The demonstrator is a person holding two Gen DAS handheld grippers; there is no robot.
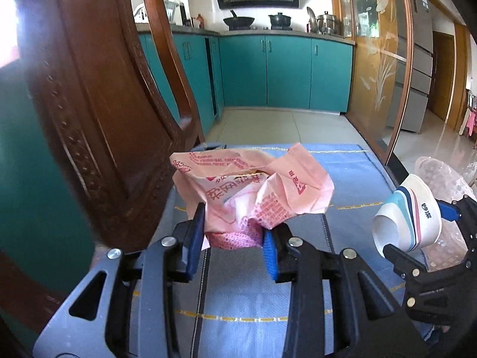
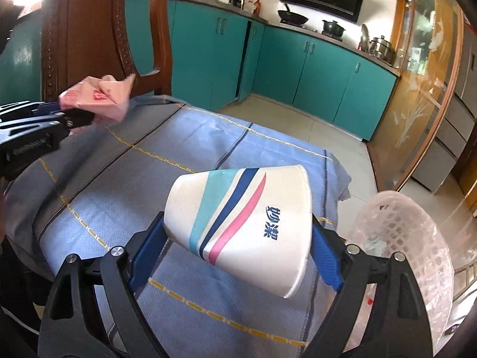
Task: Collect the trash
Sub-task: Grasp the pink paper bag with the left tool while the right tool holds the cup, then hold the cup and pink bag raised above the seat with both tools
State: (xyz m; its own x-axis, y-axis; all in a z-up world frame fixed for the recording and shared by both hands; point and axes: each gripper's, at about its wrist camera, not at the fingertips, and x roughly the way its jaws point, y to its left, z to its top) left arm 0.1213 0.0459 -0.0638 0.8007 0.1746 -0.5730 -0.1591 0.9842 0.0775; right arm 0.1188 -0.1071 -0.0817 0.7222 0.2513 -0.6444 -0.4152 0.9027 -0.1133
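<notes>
Basket [image 2: 411, 238] cut off at right edge; pink wrapper [image 1: 253, 191] base hidden between fingers [image 1: 193, 238].

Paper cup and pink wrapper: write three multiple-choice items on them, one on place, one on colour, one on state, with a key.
1. Where is the white mesh bin relative to the paper cup in the right wrist view?
A. Left of it
B. Right of it
C. Behind the chair

2. What colour is the crumpled wrapper?
A. Pink
B. Green
C. Black

3. How is the cup held?
A. Standing on the tablecloth
B. Lying in the bin
C. Tilted, clamped in the right claw

Key: B, the bin sits at the picture's right edge past the cup; A, pink paper with red print sits in the left claw; C, blue pads press both cup sides above the tablecloth.
</notes>
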